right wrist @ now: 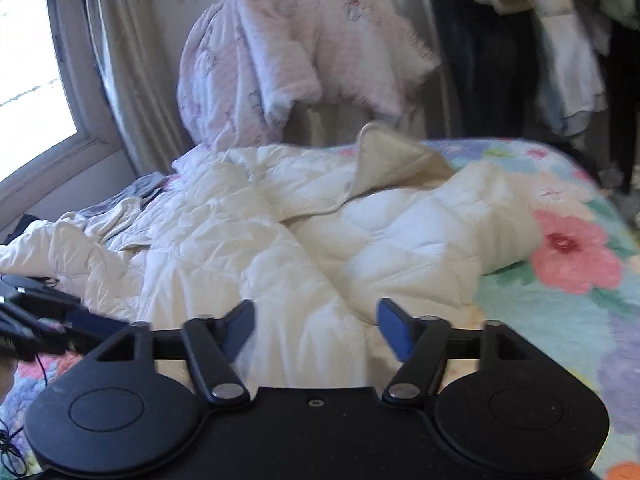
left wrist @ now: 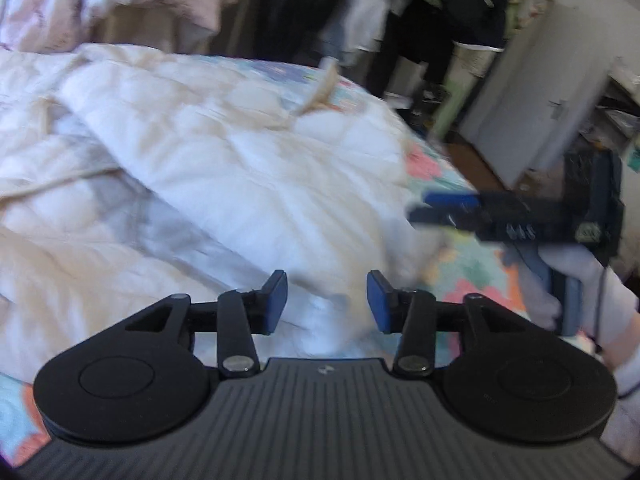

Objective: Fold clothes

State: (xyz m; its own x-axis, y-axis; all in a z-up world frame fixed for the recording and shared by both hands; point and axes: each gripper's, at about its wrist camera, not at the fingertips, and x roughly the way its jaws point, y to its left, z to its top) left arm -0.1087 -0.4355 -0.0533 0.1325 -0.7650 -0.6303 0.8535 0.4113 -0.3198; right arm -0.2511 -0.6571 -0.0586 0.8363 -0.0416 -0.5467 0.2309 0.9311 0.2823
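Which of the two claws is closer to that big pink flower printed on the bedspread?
Right. The right claw hovers open over the cream quilted jacket, with the pink flower just off to its right. The left claw sits farther left, over the jacket's other side.

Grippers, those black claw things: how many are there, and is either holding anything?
2. The left gripper hovers open over the cream quilted coat; the right gripper hovers open beside it, toward the floral bedspread. Neither holds anything.
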